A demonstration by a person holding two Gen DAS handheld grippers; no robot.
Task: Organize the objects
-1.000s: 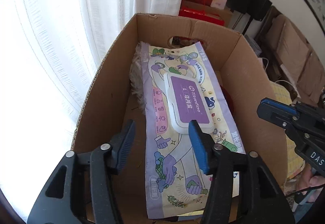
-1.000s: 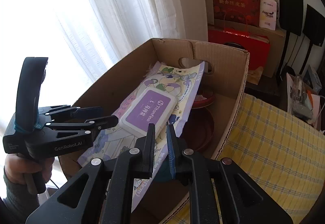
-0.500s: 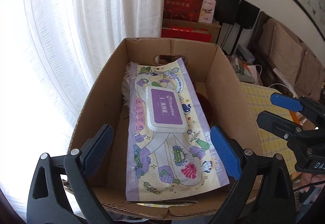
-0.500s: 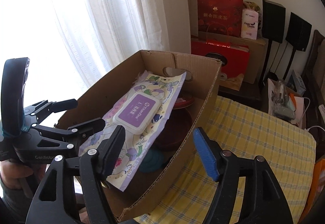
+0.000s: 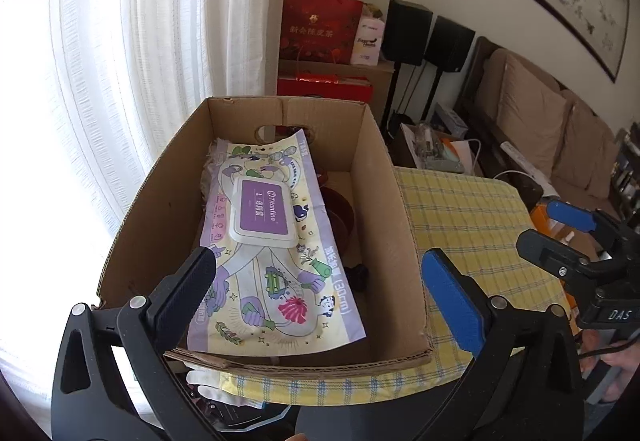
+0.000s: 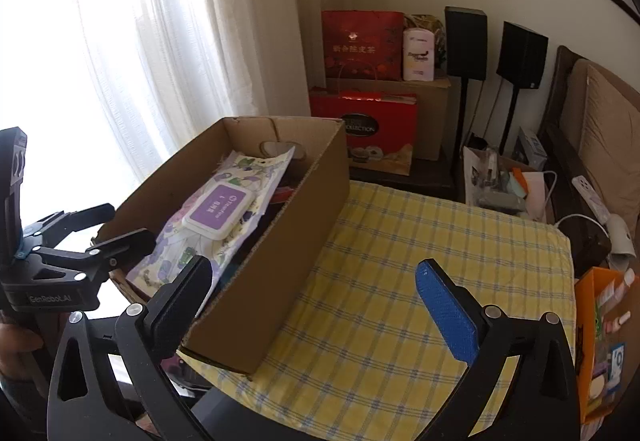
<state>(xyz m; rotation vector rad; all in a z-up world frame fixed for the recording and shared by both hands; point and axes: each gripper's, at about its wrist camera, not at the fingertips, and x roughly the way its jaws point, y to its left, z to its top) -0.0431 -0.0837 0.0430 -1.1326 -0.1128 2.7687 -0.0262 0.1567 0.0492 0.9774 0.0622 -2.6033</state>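
Observation:
A wet-wipes pack [image 5: 266, 241] with a purple lid lies flat inside an open cardboard box [image 5: 380, 177]; it also shows in the right wrist view [image 6: 218, 217], in the box [image 6: 288, 241]. The box stands at the left end of a table with a yellow checked cloth [image 6: 400, 281]. My left gripper [image 5: 320, 289] is open and empty, held above the box's near edge. My right gripper [image 6: 316, 301] is open and empty, over the cloth just right of the box. A dark red bowl [image 5: 340, 209] lies partly under the pack.
White curtains [image 6: 160, 41] hang left of the box. Red gift bags [image 6: 364, 45] and black speakers [image 6: 466, 41] stand behind. A sofa [image 5: 540, 121] is at right. An orange box [image 6: 600, 341] with small items sits beside the table's right edge.
Both grippers have pulled back and up from the box and opened wide. The right gripper let go of the wipes pack, which stays lying in the box.

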